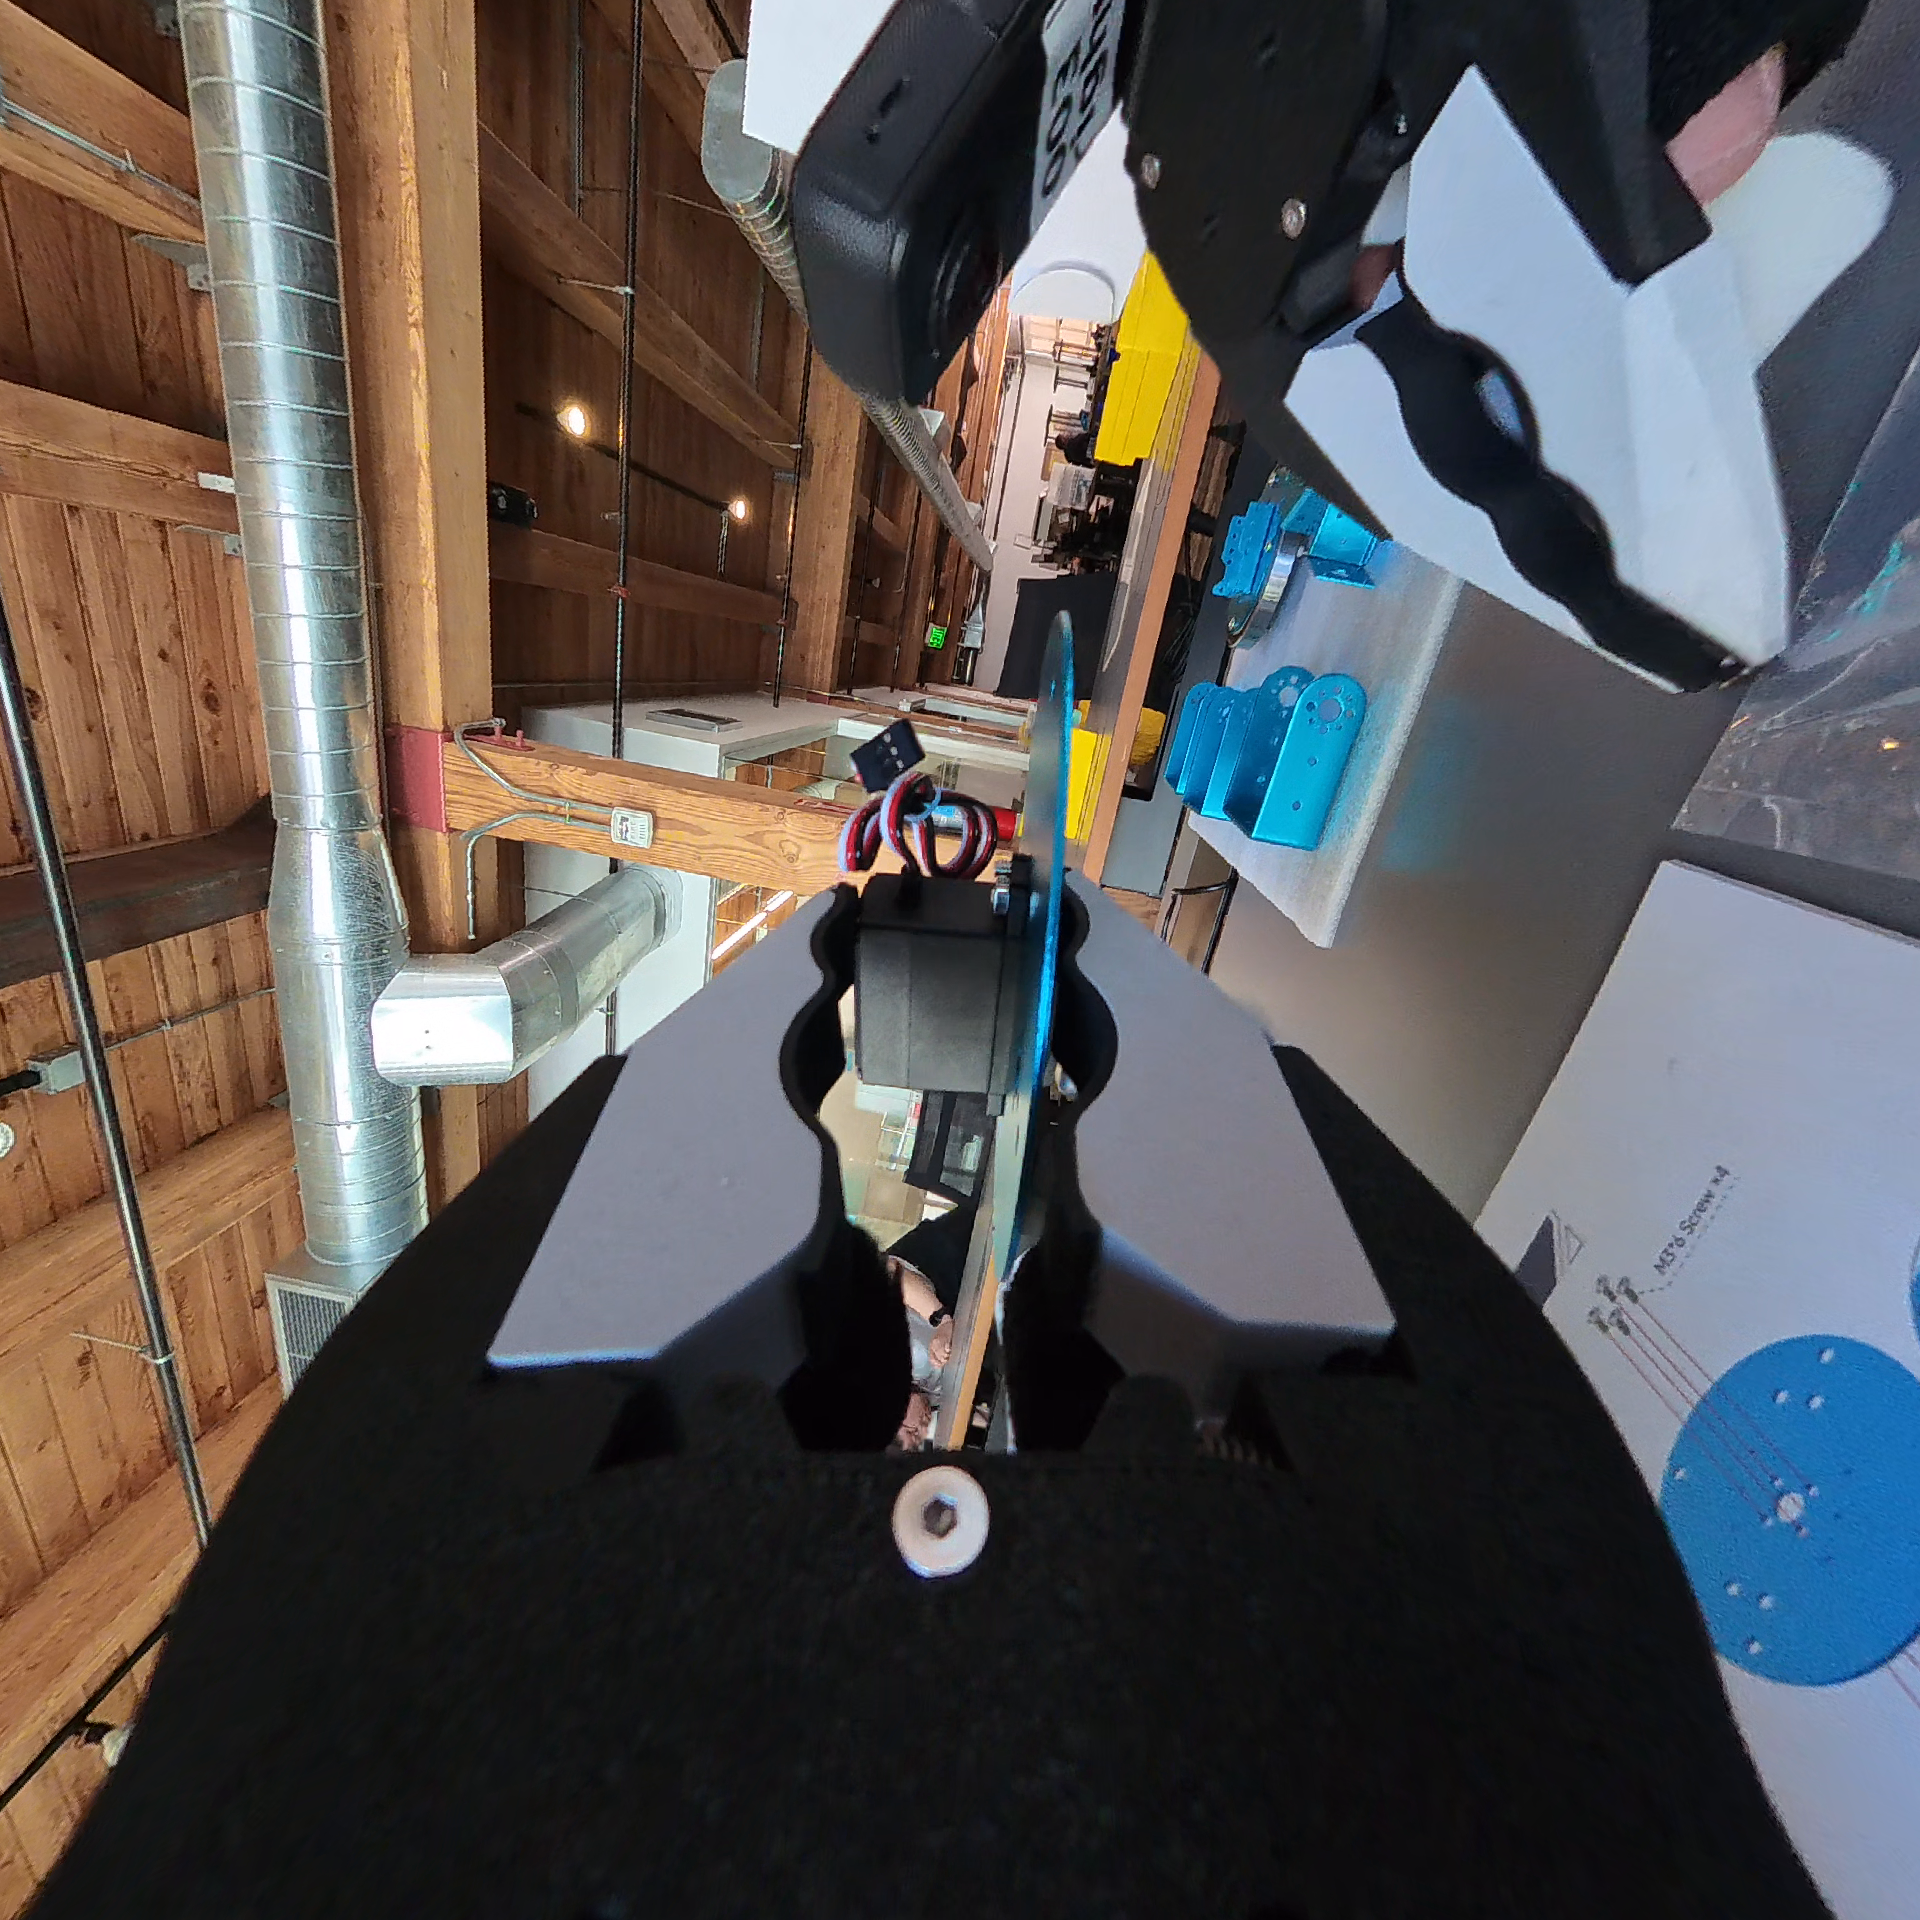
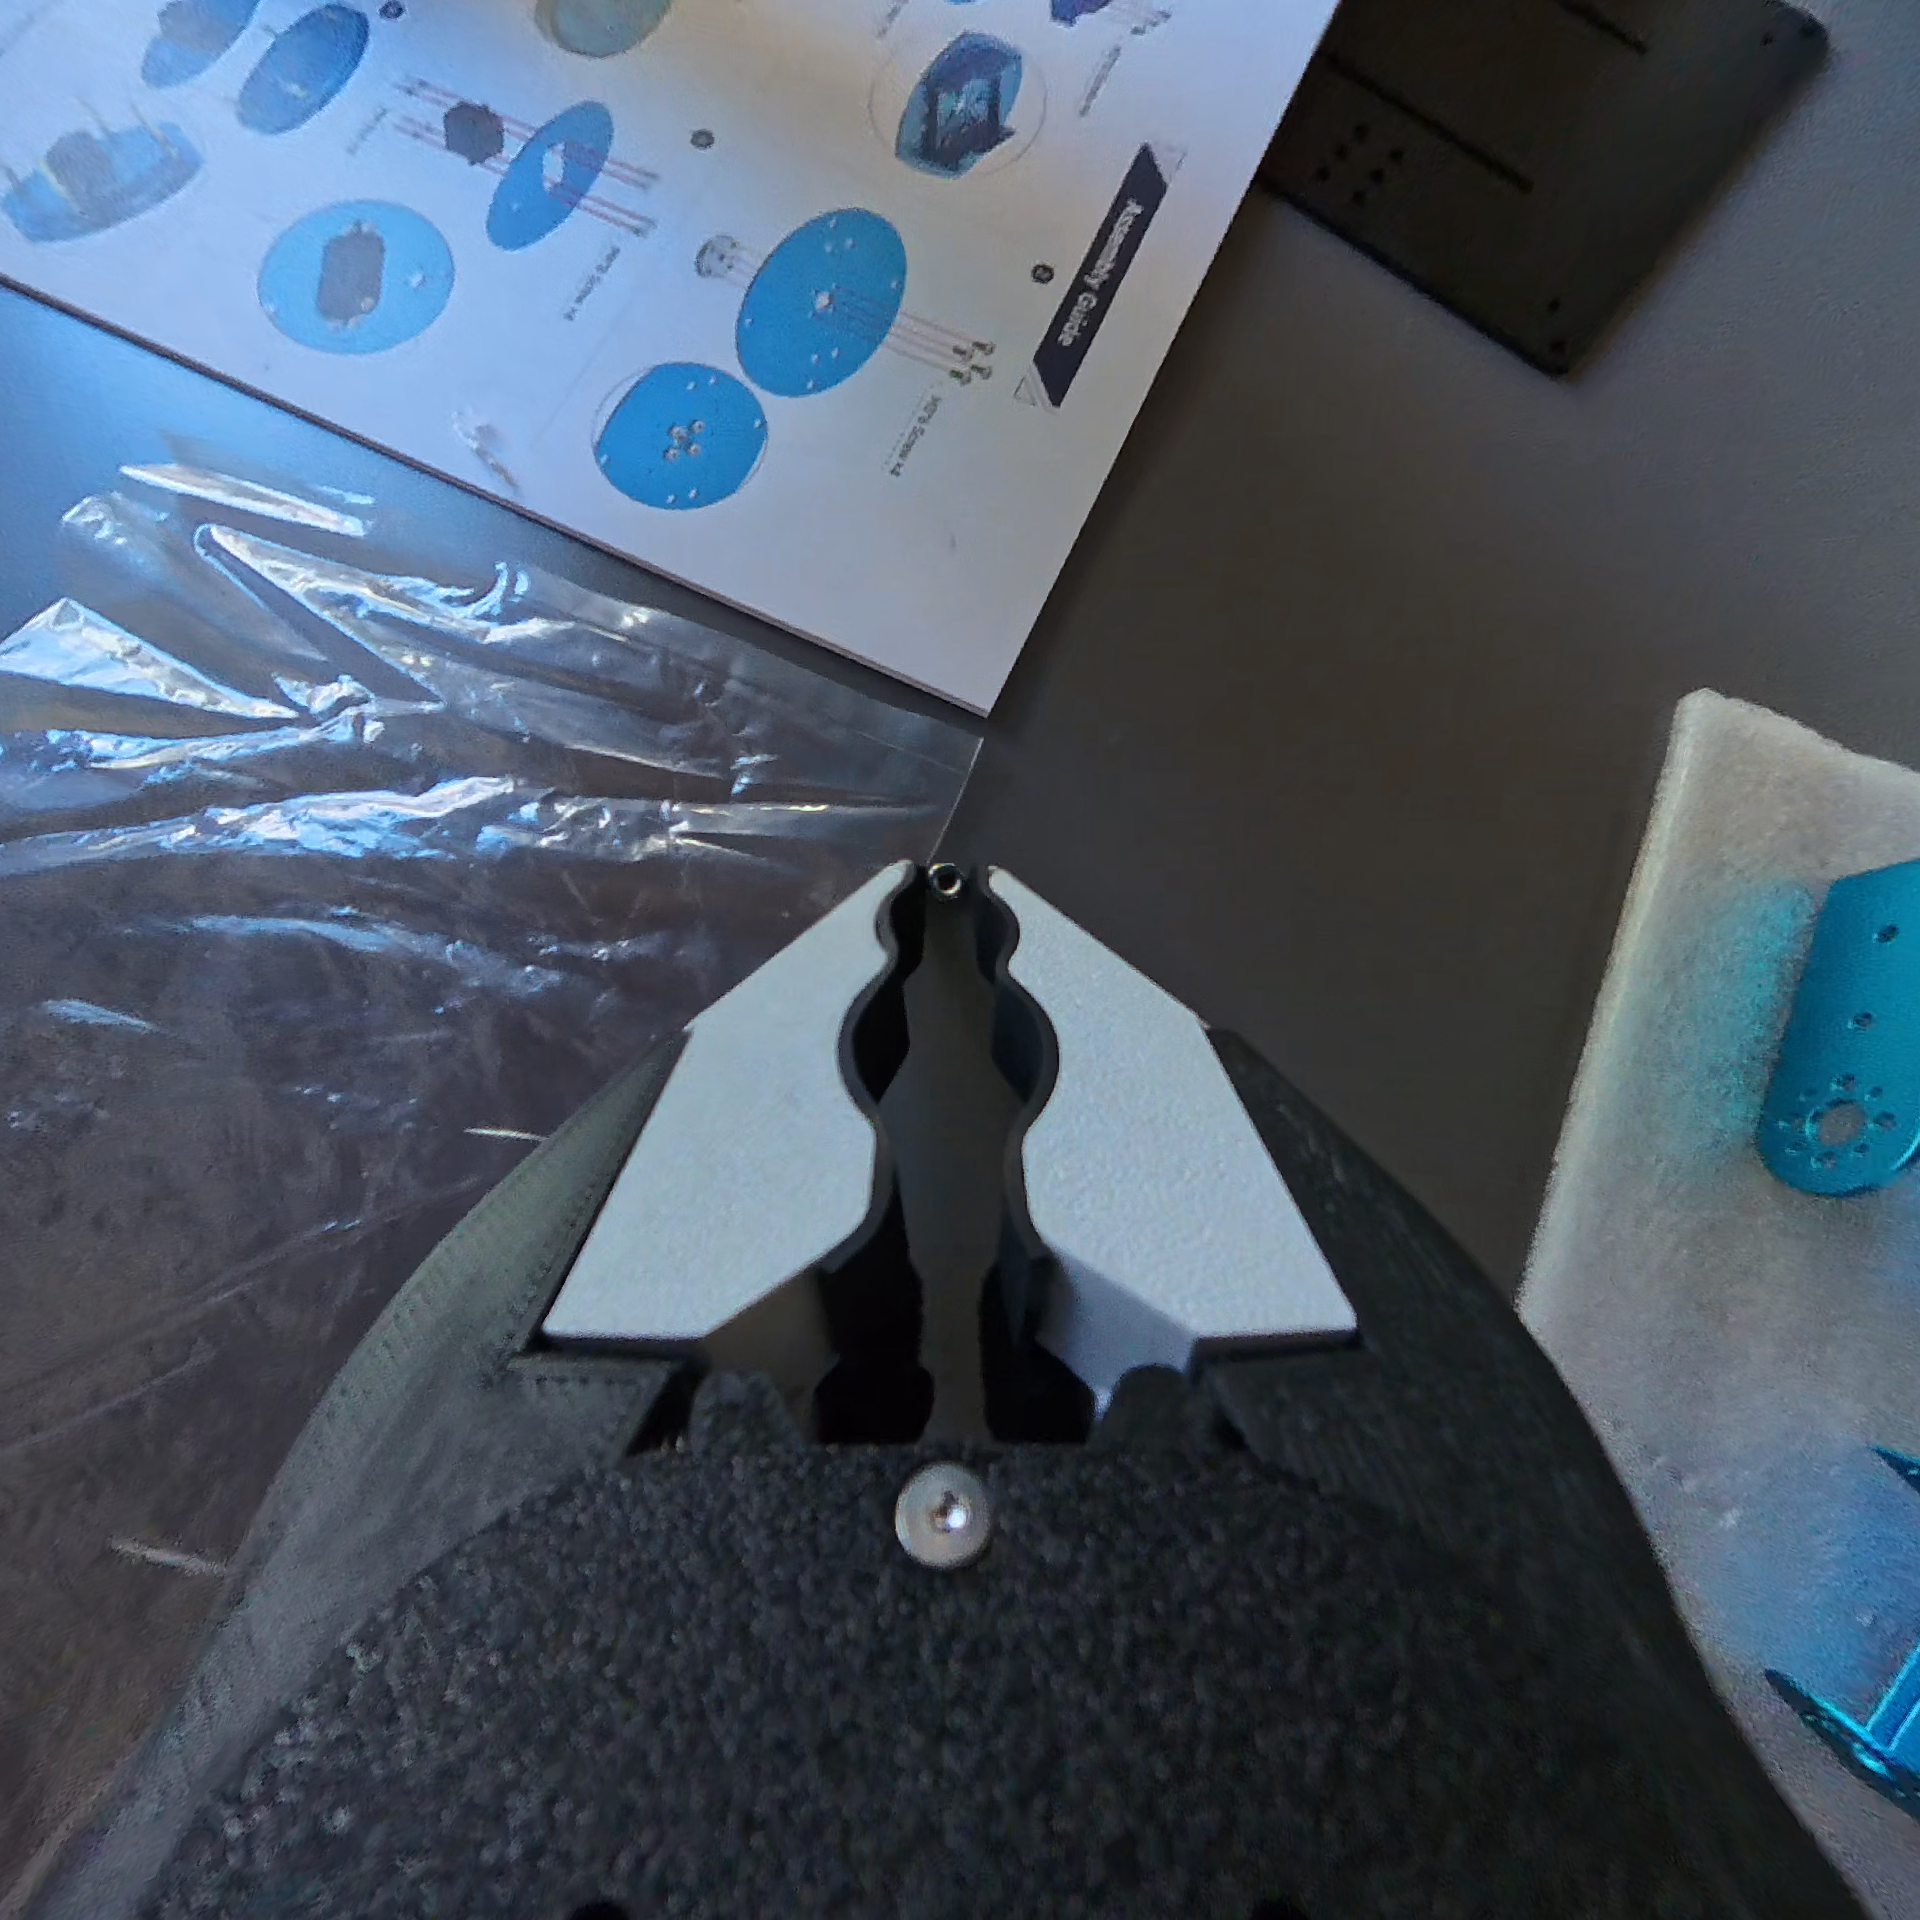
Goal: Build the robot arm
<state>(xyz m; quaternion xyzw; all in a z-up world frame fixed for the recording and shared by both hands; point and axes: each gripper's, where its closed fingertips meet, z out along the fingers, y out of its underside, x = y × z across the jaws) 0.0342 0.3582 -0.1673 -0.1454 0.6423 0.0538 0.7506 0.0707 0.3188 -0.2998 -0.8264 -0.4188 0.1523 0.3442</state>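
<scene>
The grey worktop [image 2: 1299,644] carries everything, and the places below are given from the printed assembly sheet [image 2: 727,436] lying on it. Beside the near edge of this sheet a crumpled clear plastic bag [image 2: 416,810] lies flat. Past the far corner of the sheet there is a dark metal plate [image 2: 1538,177] with small holes. To the right of the sheet, with bare worktop between them, a white foam pad [image 2: 1714,1299] holds blue metal brackets [image 2: 1839,1049]; in the left wrist view more such brackets [image 1: 1273,753] stand in a row on the pad.

The left gripper [image 1: 951,997] is raised and turned on its side, so that a wooden ceiling and silver ducts [image 1: 301,623] fill the background. Its jaws are pinching a black servo motor [image 1: 925,997] fixed to a thin blue round disc [image 1: 1044,914], seen edge-on. The red, white and black wires [image 1: 914,826] of the servo loop out above the jaw tips and end in a small black plug.

The right gripper [image 2: 948,883] hangs over the worktop just off the near corner of the sheet. Its jaws are almost pressed together and pinch a small silver screw [image 2: 947,884] at the very tips. In the left wrist view this gripper [image 1: 1621,582] is above the brackets.
</scene>
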